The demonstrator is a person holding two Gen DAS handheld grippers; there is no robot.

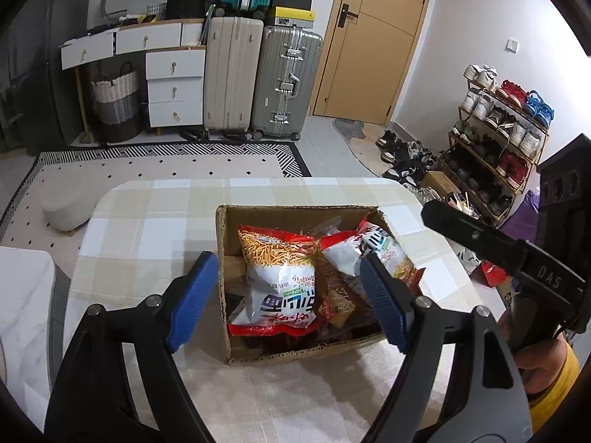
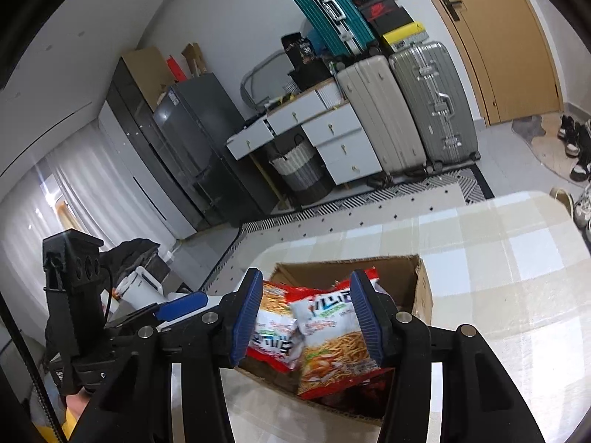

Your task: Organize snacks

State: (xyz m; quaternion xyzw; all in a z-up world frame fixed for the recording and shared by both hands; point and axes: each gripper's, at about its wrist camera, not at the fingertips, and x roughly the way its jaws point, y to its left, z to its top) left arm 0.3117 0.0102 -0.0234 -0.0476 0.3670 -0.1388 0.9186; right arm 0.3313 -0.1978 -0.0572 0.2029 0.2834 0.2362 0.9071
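Observation:
An open cardboard box (image 1: pixel 226 295) sits on the checked tablecloth and holds several snack bags. A red-and-white noodle snack bag (image 1: pixel 279 277) lies on top at the left, a second like bag (image 1: pixel 373 254) leans at the right. My left gripper (image 1: pixel 291 302) is open and empty, hovering over the box's near side. My right gripper (image 2: pixel 306 319) is open just above the box (image 2: pixel 421 295), its blue pads (image 2: pixel 364 317) either side of the second bag (image 2: pixel 332 336) without touching it. The right gripper also shows in the left wrist view (image 1: pixel 491 243).
The table (image 1: pixel 155 229) has a rounded far edge. A white side surface (image 1: pixel 22 295) stands at the left. Beyond are a rug, suitcases (image 1: pixel 258 81), white drawers (image 1: pixel 173 88), a shoe rack (image 1: pixel 498 140) and a door.

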